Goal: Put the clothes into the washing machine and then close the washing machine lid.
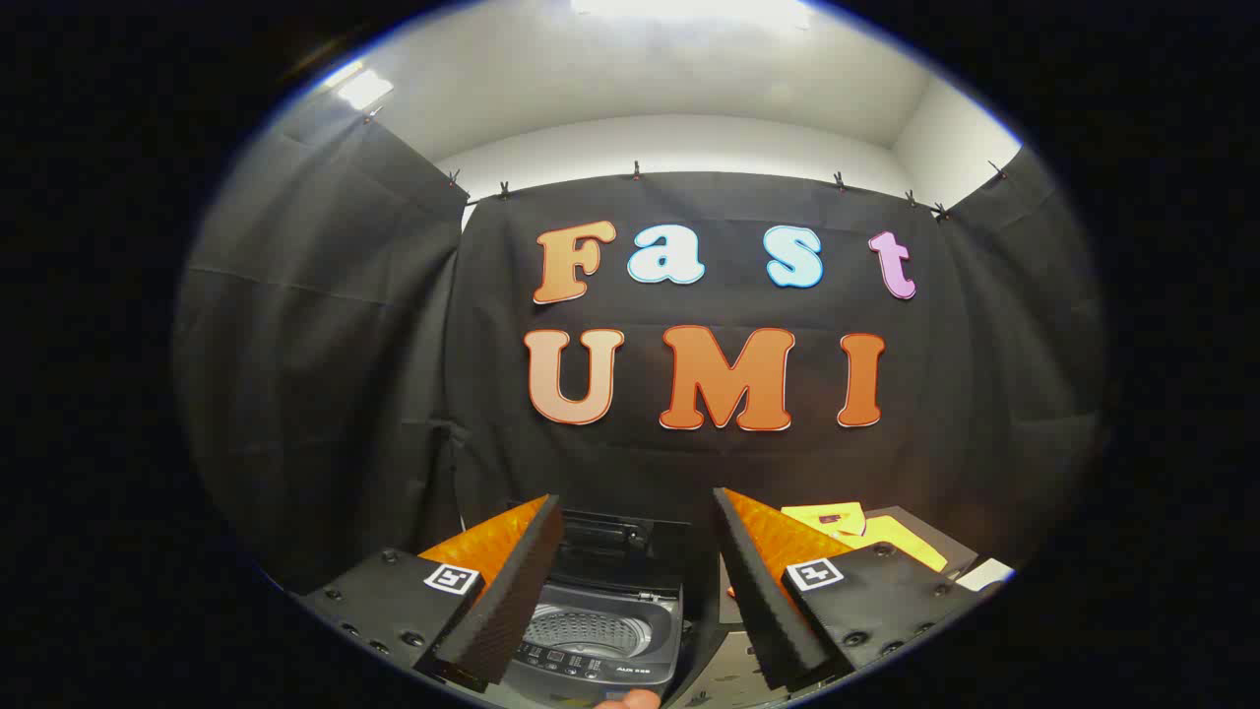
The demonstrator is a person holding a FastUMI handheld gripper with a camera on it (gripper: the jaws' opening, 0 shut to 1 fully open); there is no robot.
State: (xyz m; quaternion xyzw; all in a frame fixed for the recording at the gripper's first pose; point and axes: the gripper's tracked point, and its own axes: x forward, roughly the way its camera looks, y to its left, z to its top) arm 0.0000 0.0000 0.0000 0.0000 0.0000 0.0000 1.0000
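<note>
Hovering above the worktop (733, 679), I hold my jaws (640, 591) spread wide with nothing between them but air. Between the jaws and a little below sits the washing machine (600, 640), small and dark, its lid (615, 537) standing raised at the back so the ribbed drum (581, 630) is open to view. The drum looks empty as far as I can see into it, though I only see part of it.

The clothes (871, 532), a yellow garment lying flat, rest beyond my right jaw and off to that side, well apart from the machine. I am not touching them. A small white thing (984, 573) lies further out on the same side; I cannot tell what it is. A fingertip (630, 699) shows just under the front of the machine.

By my reckoning the task has hardly begun. The lid is already up, which helps, but the garment is not yet picked up, nothing is in the drum, and the lid is yet to be closed. What is left: swing right to the clothes, grip them, carry them over the opening, let go, then push the lid down.
</note>
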